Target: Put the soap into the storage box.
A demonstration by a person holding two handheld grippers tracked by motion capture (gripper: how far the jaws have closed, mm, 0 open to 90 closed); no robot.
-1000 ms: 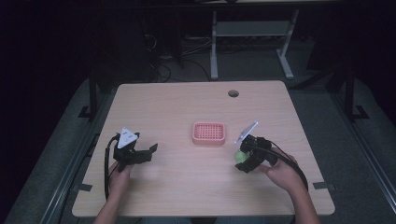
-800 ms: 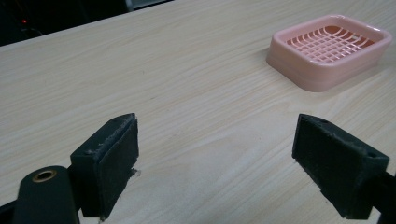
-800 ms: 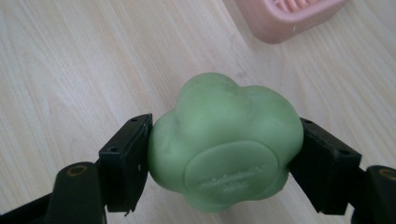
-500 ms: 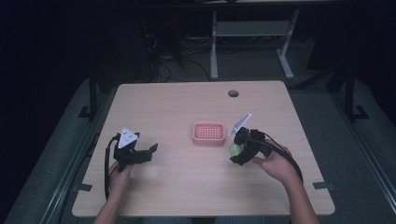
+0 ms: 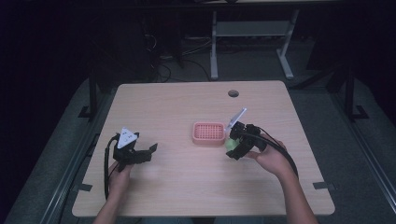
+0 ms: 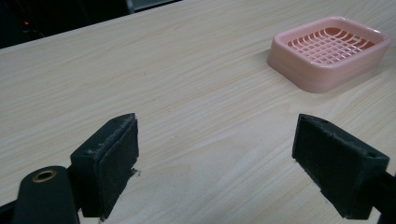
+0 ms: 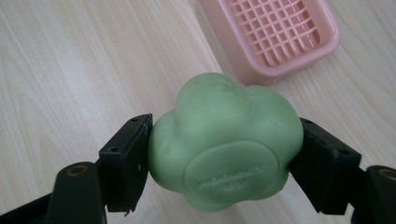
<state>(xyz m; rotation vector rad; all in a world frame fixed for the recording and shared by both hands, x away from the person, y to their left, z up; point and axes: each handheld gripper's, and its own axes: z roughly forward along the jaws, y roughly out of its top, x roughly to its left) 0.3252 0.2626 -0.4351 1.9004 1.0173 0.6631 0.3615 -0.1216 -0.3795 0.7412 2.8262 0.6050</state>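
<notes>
Green soap [image 7: 225, 142] nearer tray rim [image 7: 261, 74].

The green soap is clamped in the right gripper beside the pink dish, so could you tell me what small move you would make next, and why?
Probably carry the green soap a little farther, over the pink soap dish, before lowering it. The right gripper is shut on it just beside the dish's near edge, the grid looks empty, and the left gripper is open and well off to the side.

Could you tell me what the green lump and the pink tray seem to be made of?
Green lump: probably soap, matte and waxy, with a faint stamped oval on its face. Pink tray: looks like moulded plastic, smooth and slightly glossy, with a cast grid floor.
</notes>
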